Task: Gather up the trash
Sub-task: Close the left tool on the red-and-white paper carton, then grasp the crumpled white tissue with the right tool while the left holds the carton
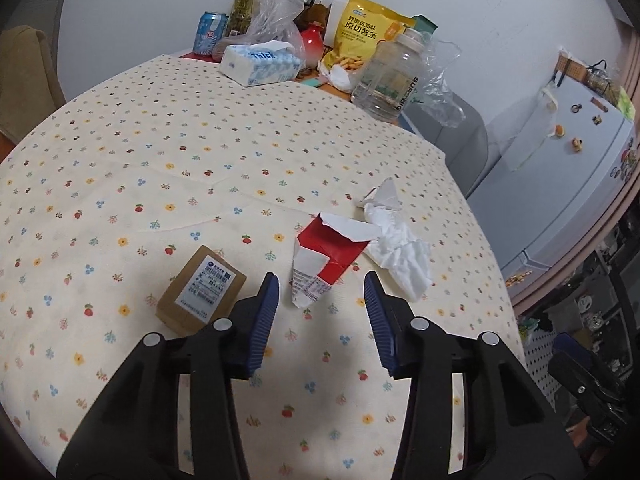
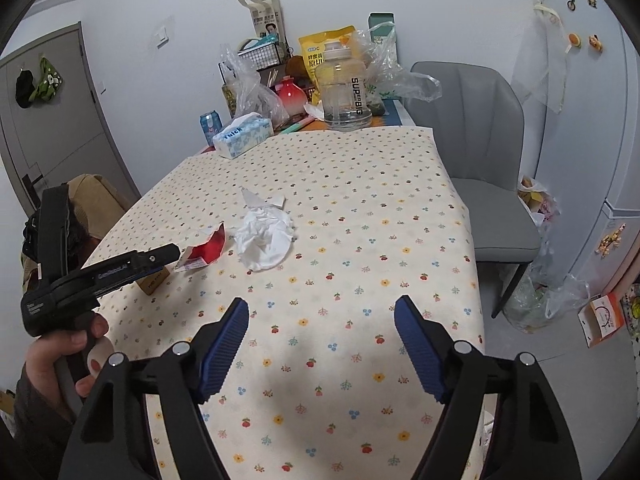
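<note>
Both grippers hang above the near part of a table [image 2: 448, 184] spread with a flower-print cloth, and neither holds anything. The left gripper [image 1: 318, 292] has its blue pads parted with nothing pressed between them; the lower tip of a torn red-and-white wrapper [image 1: 328, 256] lies just ahead of the gap, apart from either pad. The right gripper [image 2: 320, 312] stands with its jaws wider, over bare cloth near the table's near edge.

The trash sits in a loose cluster around the middle of the table, somewhat toward the near edge. The wrapper lies flat, its long axis running roughly away from the left gripper and slanting a little to the right in the left wrist view, so the pads straddle its narrow end rather than its length. Touching its far right side is a crumpled white tissue [image 1: 400, 252], and beyond that a small torn white scrap [image 1: 382, 194]. A brown cardboard box [image 1: 200, 286] with a printed label rests just left of the left gripper's left finger.

The left hand looks clearly nearer the wrapper; from the right wrist view its gripper tip reaches almost to the wrapper's end, while the right gripper is well apart from the cluster, with the tissue straight ahead of it. A short advance and descent of the left gripper would probably put the wrapper's tip between the pads.
</note>
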